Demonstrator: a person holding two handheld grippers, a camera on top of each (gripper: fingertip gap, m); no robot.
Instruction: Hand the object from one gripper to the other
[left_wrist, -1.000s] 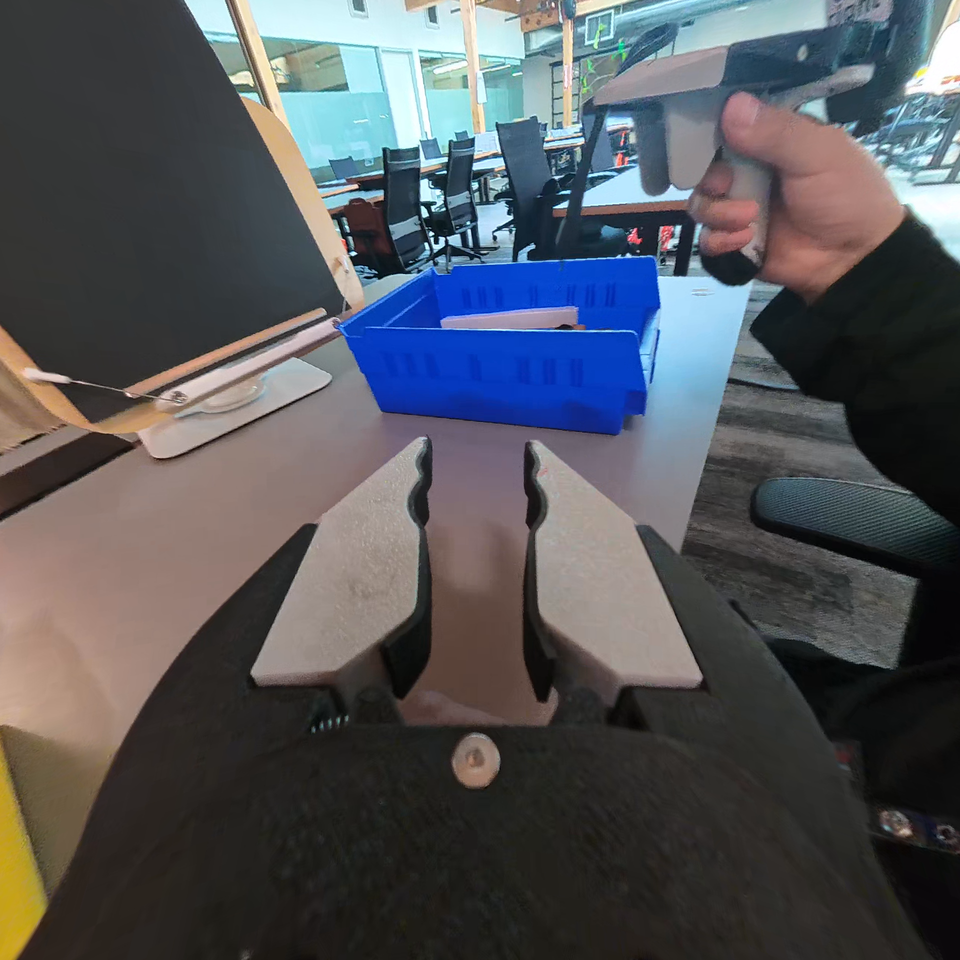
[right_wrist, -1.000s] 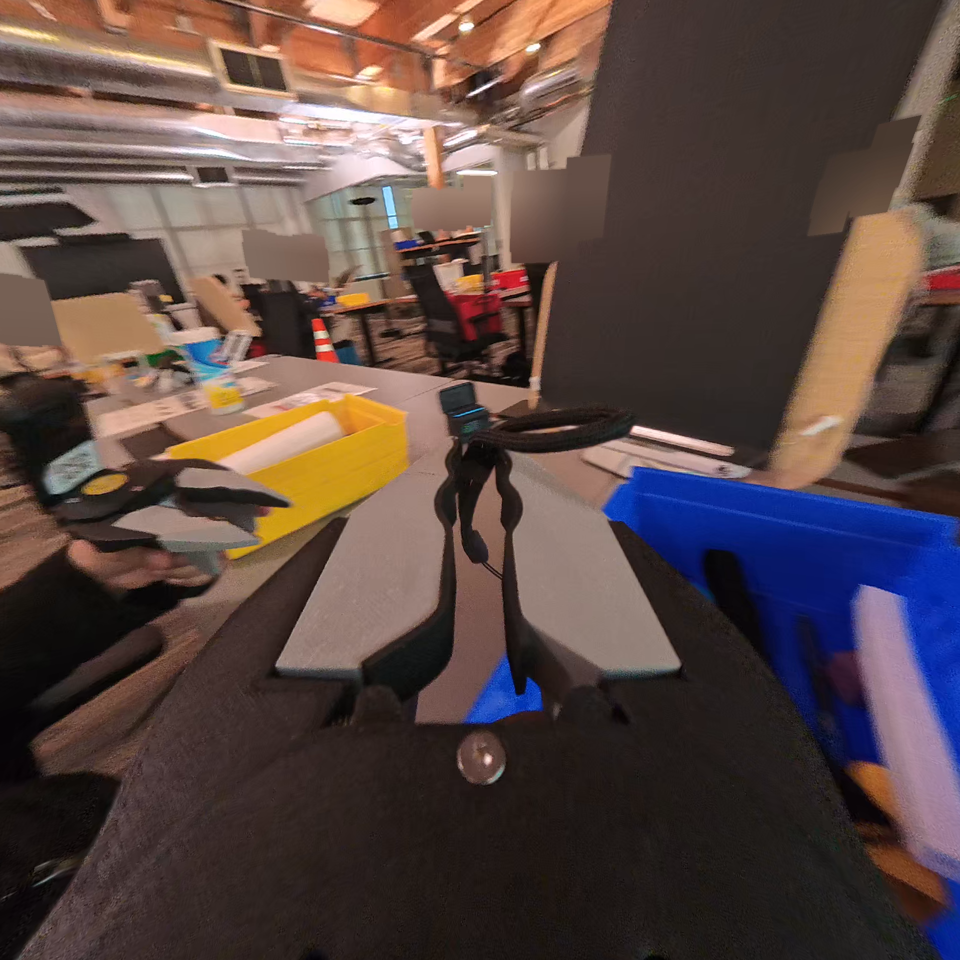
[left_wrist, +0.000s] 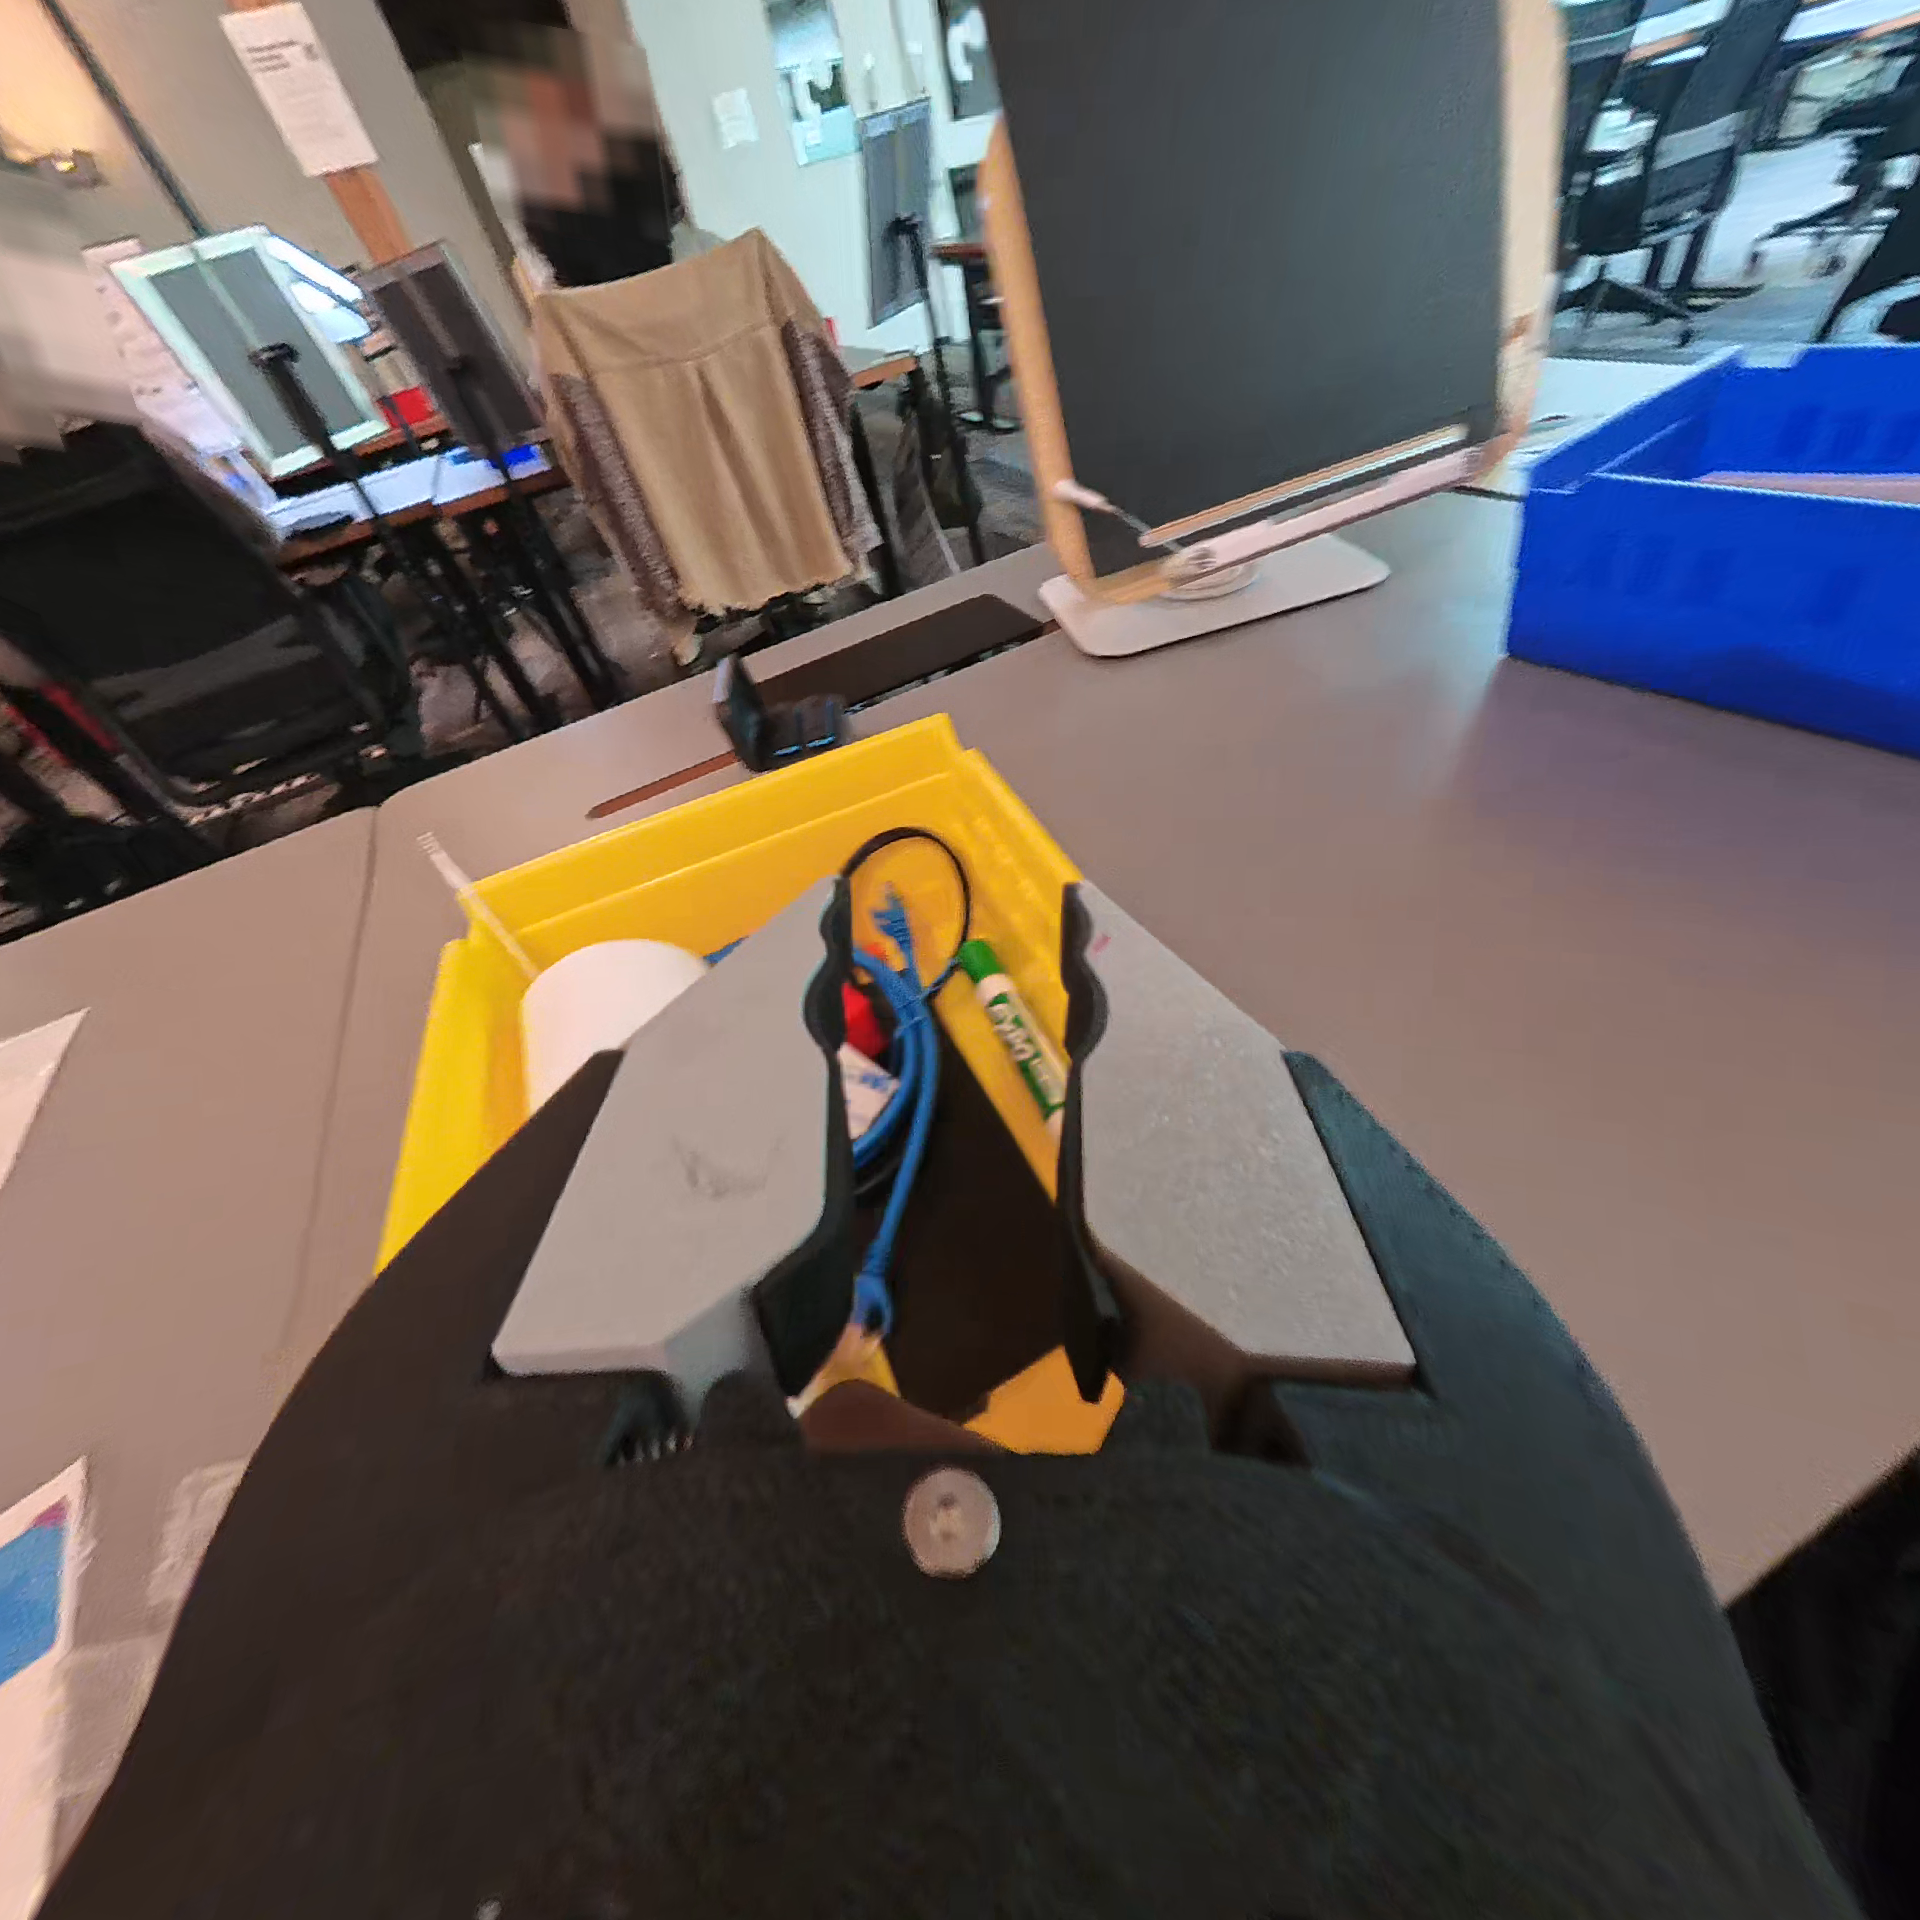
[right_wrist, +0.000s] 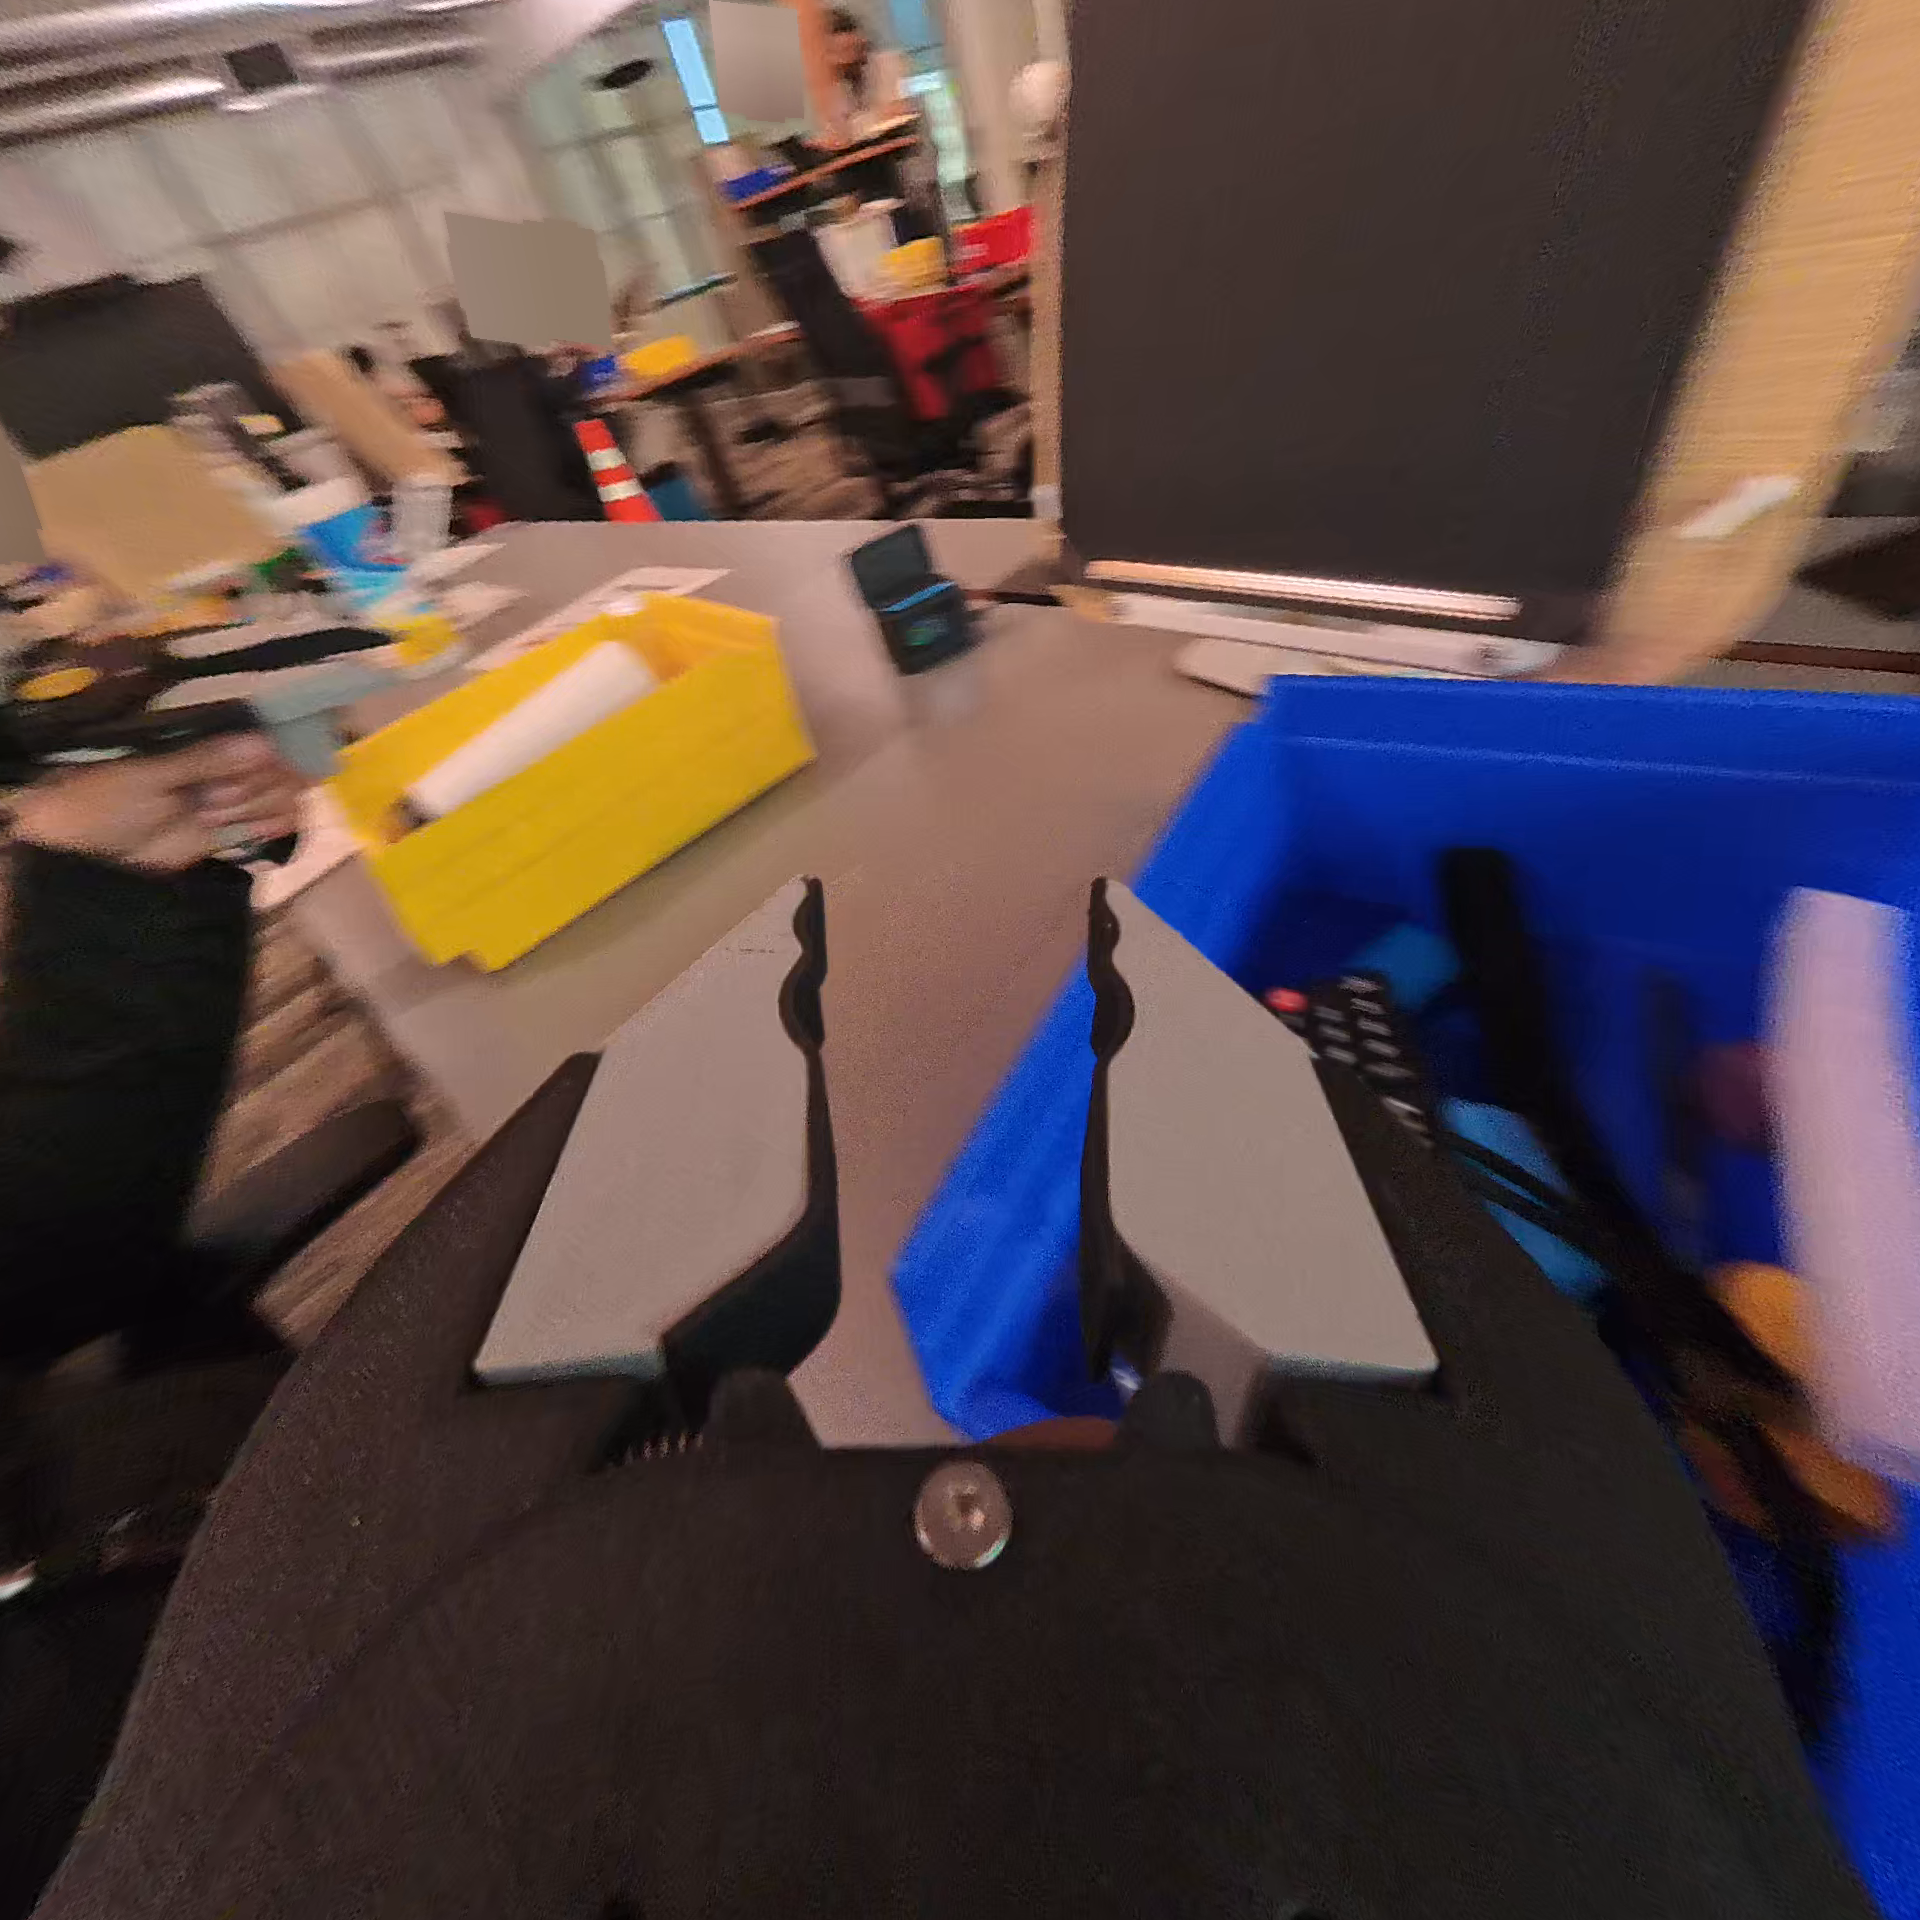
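The left gripper (left_wrist: 951, 935) hangs over the yellow bin (left_wrist: 727, 862) at centre frame, fingers spread wide and empty. Between them lie a blue cable (left_wrist: 904, 1081), a green marker (left_wrist: 1013, 1029) and a thin black cord loop (left_wrist: 914, 862). The right gripper (right_wrist: 951, 925), also wide and empty, sits at the left edge of the blue bin (right_wrist: 1558, 769), lower right.

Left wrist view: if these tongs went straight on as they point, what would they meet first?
Probably the blue cable lying in the yellow bin; the open left tongs point down into it. Depth is hard to judge.
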